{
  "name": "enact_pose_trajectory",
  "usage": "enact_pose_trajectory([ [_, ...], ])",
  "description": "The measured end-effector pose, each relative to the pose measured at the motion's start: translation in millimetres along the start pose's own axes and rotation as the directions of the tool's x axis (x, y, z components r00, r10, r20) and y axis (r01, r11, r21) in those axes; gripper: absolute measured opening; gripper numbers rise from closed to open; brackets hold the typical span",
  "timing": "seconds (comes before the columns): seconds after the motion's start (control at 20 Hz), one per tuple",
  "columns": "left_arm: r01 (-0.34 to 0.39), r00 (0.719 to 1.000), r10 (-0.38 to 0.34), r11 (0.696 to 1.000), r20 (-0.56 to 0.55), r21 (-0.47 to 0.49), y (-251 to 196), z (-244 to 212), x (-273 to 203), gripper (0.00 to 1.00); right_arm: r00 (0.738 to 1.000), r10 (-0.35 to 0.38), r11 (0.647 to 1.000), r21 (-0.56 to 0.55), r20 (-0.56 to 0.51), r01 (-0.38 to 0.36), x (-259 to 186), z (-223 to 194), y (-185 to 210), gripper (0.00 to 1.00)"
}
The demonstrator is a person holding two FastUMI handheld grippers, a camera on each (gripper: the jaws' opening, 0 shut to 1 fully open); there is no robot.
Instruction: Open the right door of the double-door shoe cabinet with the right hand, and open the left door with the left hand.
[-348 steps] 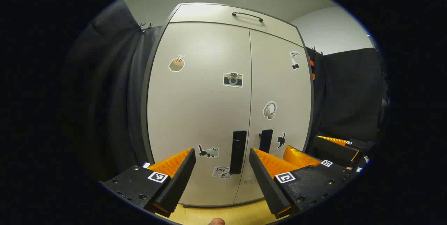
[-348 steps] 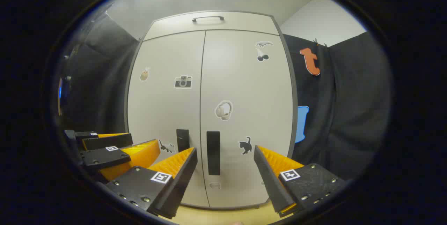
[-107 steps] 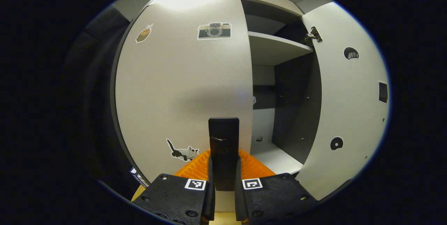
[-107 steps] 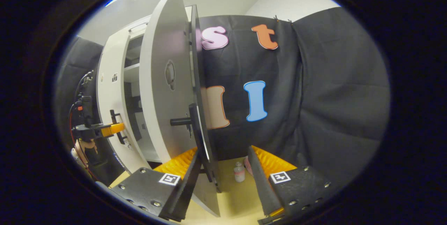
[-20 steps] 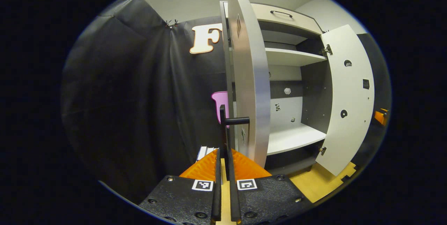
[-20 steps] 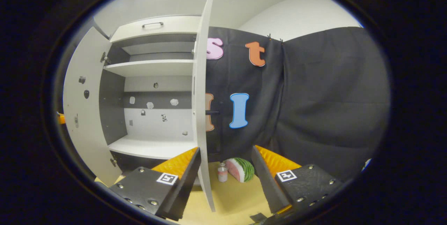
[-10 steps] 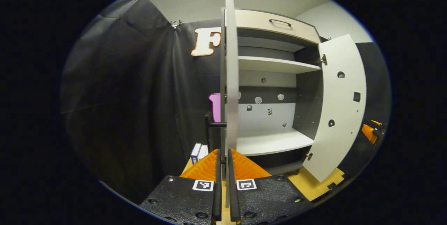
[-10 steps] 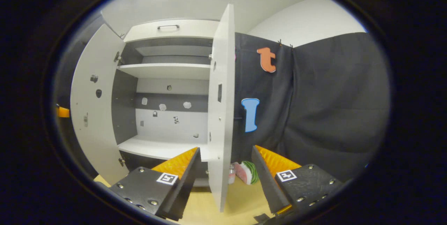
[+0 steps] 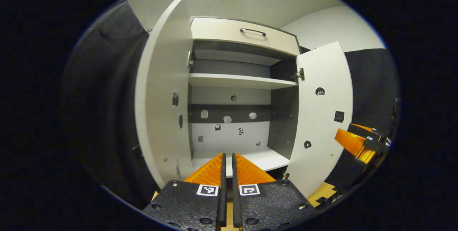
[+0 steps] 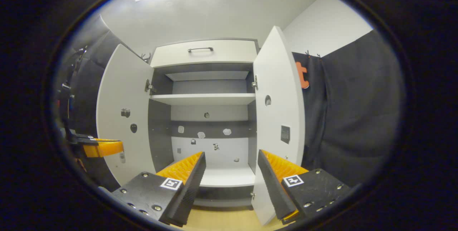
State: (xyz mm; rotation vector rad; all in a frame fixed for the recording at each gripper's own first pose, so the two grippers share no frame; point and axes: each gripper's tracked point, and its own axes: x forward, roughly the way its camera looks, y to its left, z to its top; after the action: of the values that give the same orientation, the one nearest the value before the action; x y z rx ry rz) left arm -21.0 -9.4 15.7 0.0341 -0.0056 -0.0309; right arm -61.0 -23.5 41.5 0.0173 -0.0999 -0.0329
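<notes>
Both doors of the shoe cabinet (image 10: pixel 207 50) stand swung outward, so the task appears complete as far as the pictures show; nothing seems left but to draw the hands away.

Left gripper view: the left gripper (image 9: pixel 227 173) has its fingers drawn together with only a thin slit between them and nothing held in that slit. Ahead of it and to its left stands the left door (image 9: pixel 162 95), its inner face toward the camera; ahead and to its right stands the right door (image 9: pixel 320 109), likewise showing its inner face. Between the doors lie the open interior, an upper shelf (image 9: pixel 239 80) and a lower shelf (image 9: pixel 266 157) just beyond the fingertips. Above the opening is a drawer front with a handle (image 9: pixel 253 31). The right gripper appears at the far right, beyond the right door.

Right gripper view: the right gripper (image 10: pixel 230 173) has its fingers spread wide and grips nothing; neither finger can be seen to touch a door. The right door (image 10: pixel 281 116) stands just ahead of its right finger, edge turned slightly toward the camera. The left door (image 10: pixel 123 116) stands ahead and to the left, and the left gripper (image 10: pixel 102 148) shows beside that door's outer edge. The floor (image 10: pixel 222 220) lies below the fingers.
</notes>
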Motion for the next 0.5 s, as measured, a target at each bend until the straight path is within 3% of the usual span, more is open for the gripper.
enact_pose_trajectory([
  [0.2, -0.012, 0.998, 0.011, 1.000, 0.066, 0.013, -13, 33, 19, 0.12, 1.000, -0.005, 0.999, 0.034, 0.010, 0.005, 22, 16, 5, 0.87],
  [0.3, -0.024, 0.996, 0.024, 1.000, 0.084, 0.005, -19, 47, 30, 0.10, 1.000, -0.016, 0.998, 0.059, 0.014, 0.015, 38, 25, 2, 0.87],
  [0.4, -0.020, 0.995, 0.021, 1.000, 0.095, -0.010, -26, 56, 38, 0.26, 1.000, -0.024, 0.997, 0.075, 0.008, 0.023, 55, 31, -1, 0.87],
  [0.45, -0.023, 0.995, 0.024, 1.000, 0.101, -0.013, -29, 59, 41, 0.40, 1.000, -0.028, 0.996, 0.081, 0.007, 0.027, 60, 34, -3, 0.80],
  [0.5, -0.017, 0.994, 0.019, 1.000, 0.107, -0.013, -33, 61, 45, 0.55, 1.000, -0.030, 0.996, 0.089, 0.004, 0.030, 64, 36, -4, 0.80],
])
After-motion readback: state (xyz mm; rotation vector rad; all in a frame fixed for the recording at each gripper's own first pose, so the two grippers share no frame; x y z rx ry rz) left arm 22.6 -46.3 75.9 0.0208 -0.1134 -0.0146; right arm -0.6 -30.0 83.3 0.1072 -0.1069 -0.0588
